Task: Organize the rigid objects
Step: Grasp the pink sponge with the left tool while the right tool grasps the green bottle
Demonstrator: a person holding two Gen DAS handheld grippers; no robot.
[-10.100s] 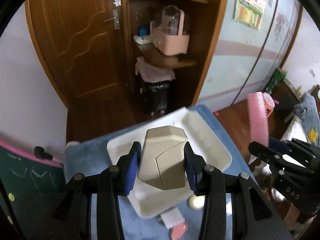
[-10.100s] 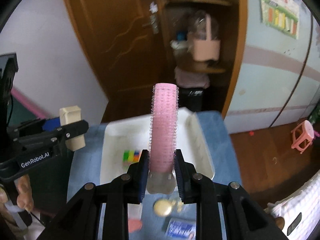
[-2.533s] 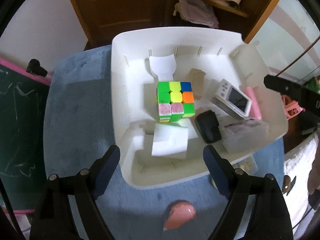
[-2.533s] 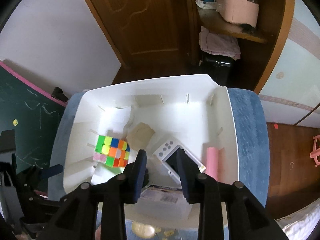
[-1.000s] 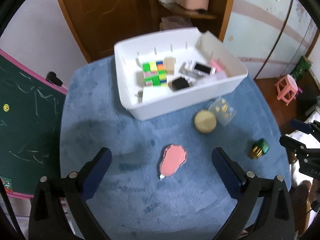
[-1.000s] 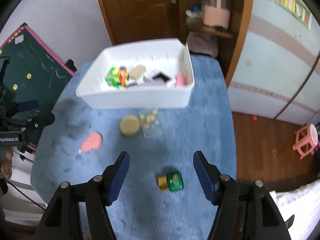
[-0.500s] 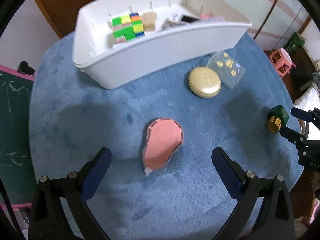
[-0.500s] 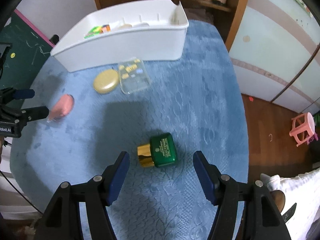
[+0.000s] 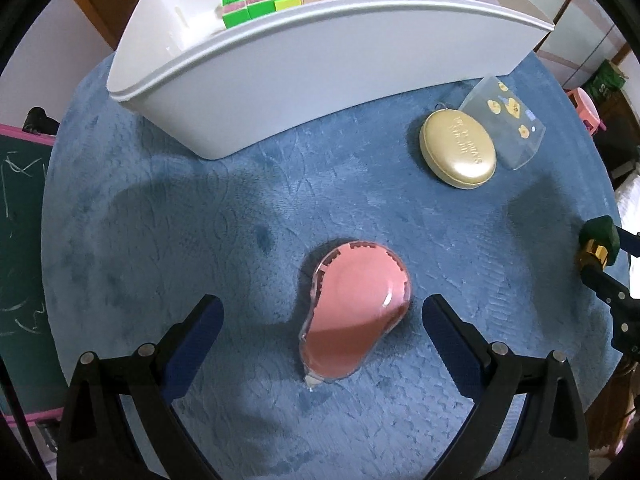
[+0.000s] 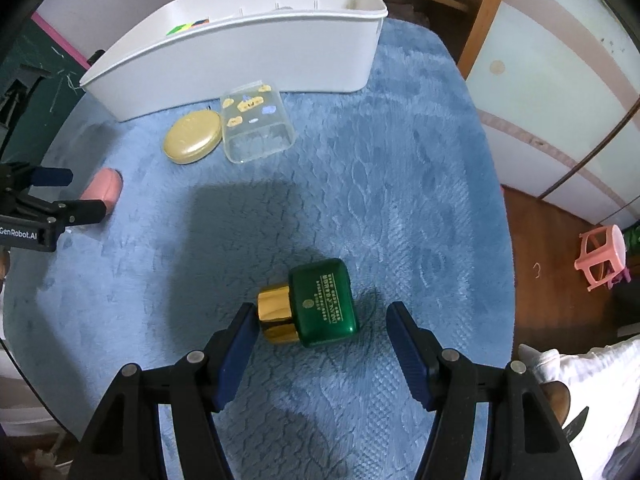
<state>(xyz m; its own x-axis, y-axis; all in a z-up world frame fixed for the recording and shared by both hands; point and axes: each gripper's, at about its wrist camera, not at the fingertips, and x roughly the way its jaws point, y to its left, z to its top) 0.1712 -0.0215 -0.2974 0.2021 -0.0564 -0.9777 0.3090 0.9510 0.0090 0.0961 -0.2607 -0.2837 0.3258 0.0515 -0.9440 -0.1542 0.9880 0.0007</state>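
The open left gripper (image 9: 318,314) straddles a flat pink teardrop-shaped plastic tape dispenser (image 9: 354,312) just before the white plastic bin (image 9: 320,64); its low, tapered shell could slip. The right gripper (image 10: 320,330), also open, brackets a green glass jar with a gold cap (image 10: 314,304), which might roll.

Compact (image 10: 192,139) beside case (image 10: 256,120) — before bin (image 10: 240,52)

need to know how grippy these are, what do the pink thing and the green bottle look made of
Pink tape dispenser: smooth glossy plastic under a clear shell, judging by its glare streak. Green bottle: glossy, glass or hard plastic, unclear which; its gold cap has a mirror-like metallic finish.
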